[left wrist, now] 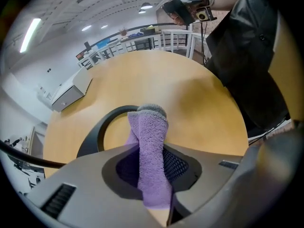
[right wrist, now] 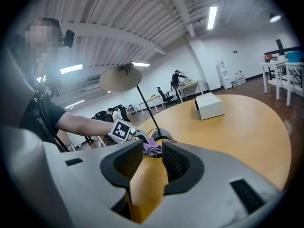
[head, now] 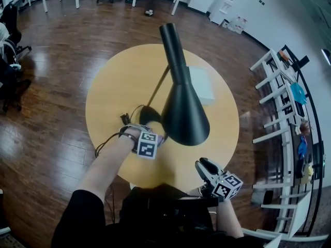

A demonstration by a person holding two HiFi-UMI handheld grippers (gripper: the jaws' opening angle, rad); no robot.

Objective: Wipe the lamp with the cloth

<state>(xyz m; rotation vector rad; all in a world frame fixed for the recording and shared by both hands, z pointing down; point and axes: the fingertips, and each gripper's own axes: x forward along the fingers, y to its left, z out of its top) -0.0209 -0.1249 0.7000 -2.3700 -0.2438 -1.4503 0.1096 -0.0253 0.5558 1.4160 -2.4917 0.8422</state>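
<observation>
Left gripper (left wrist: 153,167) was clamped shut on the purple cloth (left wrist: 151,137). The cloth's end sat at the base (left wrist: 97,132) of the black lamp (head: 182,110), toward the near edge of the round table (head: 111,89). Right gripper (right wrist: 153,163) hung part open with nothing between the jaws, over the near-right edge. White box (head: 202,84) lay near the far-right edge.

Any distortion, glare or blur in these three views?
Head view: fisheye curves the white rack; glare sheens the floor. Left gripper view: cloth is sharp, edges darken. Right gripper view: ceiling light blows out, corners go black.
</observation>
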